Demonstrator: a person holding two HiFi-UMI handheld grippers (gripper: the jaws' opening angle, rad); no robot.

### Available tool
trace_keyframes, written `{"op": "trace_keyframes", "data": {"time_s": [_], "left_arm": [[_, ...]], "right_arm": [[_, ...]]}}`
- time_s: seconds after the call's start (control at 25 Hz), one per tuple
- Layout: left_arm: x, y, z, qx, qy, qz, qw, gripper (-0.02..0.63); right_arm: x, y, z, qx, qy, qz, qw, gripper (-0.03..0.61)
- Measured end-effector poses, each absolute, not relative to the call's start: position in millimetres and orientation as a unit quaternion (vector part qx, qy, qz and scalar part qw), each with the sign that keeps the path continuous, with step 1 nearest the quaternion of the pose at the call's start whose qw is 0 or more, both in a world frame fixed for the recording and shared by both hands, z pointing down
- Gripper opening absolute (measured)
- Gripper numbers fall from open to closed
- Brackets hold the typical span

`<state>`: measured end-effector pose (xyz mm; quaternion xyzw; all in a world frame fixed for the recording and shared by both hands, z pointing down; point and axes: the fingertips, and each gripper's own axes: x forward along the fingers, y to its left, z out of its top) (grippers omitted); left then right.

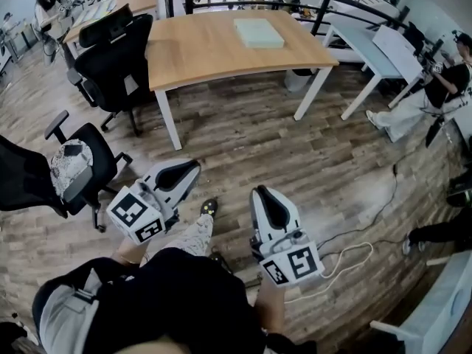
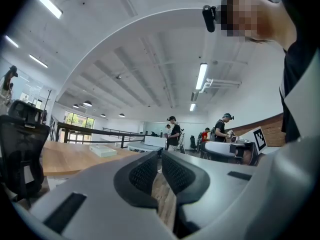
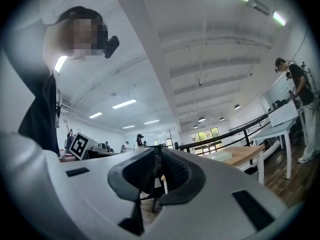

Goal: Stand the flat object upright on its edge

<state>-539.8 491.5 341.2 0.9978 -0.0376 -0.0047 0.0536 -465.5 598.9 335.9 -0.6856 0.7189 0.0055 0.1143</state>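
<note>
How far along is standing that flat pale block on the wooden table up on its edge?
Nothing looks done: the pale block lies flat on the wooden table. Nothing is in hand: the left gripper and right gripper are shut and empty over the floor, short of the table. Left: reach it, grip it and tip it onto an edge.

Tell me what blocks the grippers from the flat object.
Nothing visible. Only floor and table top lie between the left gripper, the right gripper and the flat object; the chair stands aside.
</note>
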Motion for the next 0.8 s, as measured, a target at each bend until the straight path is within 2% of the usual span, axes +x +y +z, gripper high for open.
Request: {"op": "trace_keyframes", "data": {"time_s": [0.56, 0.8], "left_arm": [[-427, 437, 329, 0.998, 0.038, -0.026, 0.054, 0.037], [-404, 401, 332, 0.997, 0.044, -0.021, 0.055, 0.037]], "right_arm": [[-377, 551, 318, -0.732, 0.676, 0.025, 0.080, 0.046], [-353, 508, 319, -0.732, 0.677, 0.020, 0.075, 0.046]]}}
